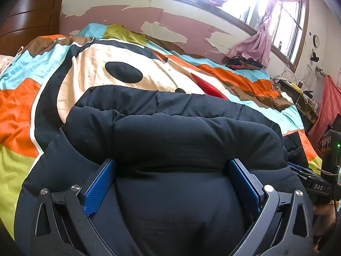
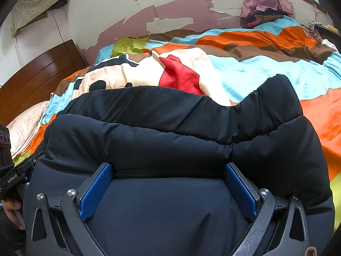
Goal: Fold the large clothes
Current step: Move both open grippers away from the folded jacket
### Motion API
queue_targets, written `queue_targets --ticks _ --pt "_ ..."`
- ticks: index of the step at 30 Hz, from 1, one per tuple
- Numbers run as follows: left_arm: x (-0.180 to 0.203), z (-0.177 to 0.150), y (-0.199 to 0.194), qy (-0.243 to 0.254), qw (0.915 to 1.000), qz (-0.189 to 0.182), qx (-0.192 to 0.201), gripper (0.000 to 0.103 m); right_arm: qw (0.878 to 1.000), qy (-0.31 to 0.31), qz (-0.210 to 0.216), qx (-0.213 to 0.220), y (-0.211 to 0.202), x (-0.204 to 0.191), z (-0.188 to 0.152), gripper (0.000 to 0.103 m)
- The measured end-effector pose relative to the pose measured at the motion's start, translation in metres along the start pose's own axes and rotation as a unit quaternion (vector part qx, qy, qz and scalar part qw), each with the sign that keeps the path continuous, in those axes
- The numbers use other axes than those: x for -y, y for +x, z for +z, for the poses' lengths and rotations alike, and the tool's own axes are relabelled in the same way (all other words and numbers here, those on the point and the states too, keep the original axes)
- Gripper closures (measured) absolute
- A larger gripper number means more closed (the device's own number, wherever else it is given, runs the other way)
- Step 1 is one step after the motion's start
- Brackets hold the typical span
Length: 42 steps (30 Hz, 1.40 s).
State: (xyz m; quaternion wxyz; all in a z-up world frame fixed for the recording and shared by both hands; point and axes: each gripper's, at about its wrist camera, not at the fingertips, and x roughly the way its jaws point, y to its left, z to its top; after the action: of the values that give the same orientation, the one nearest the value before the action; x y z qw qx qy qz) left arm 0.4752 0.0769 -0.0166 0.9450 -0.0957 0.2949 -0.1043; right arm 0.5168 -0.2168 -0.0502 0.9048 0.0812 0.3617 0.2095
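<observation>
Two grippers spread | jacket point(image 1: 181, 132) fills view | quilt point(image 1: 25, 98) behind

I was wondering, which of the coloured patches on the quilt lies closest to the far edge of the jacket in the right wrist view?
The red patch: it runs down to the black padded jacket, whereas the orange, brown and green patches on the quilt lie farther back.

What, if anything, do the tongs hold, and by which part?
Nothing is clamped: left tongs and right tongs stand open, the dark padded coat's folded bulk between them.
</observation>
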Motion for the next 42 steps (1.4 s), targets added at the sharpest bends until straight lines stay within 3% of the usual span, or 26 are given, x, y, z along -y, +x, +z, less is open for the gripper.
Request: queue_targets --ticks 14,24,29,33,39,42 --pt "-0.005 -0.009 -0.012 -0.011 0.9999 -0.003 0.0 0.001 1.0 -0.001 -0.004 0.013 -0.014 -0.005 -0.004 0.0" --pt "-0.047 -0.004 -0.082 -0.022 0.9992 0.032 0.009 0.001 0.998 -0.017 0.028 0.047 -0.105 0.016 -0.019 0.0" --pt "-0.085 -0.017 -0.101 -0.051 0.9965 0.059 -0.03 0.001 0.997 -0.044 0.0 0.071 -0.144 0.036 -0.039 0.0" --pt "-0.105 -0.031 -0.102 -0.085 0.9911 0.069 -0.074 0.001 0.997 -0.022 0.004 0.071 -0.153 0.059 -0.056 0.0" --pt "-0.115 -0.042 -0.097 -0.116 0.986 0.067 -0.099 0.001 0.994 0.052 0.046 0.088 -0.15 0.101 -0.072 0.0" --pt "-0.111 -0.036 -0.092 -0.095 0.9867 0.07 -0.112 0.001 0.99 0.094 0.087 0.052 -0.129 0.126 -0.065 0.0"
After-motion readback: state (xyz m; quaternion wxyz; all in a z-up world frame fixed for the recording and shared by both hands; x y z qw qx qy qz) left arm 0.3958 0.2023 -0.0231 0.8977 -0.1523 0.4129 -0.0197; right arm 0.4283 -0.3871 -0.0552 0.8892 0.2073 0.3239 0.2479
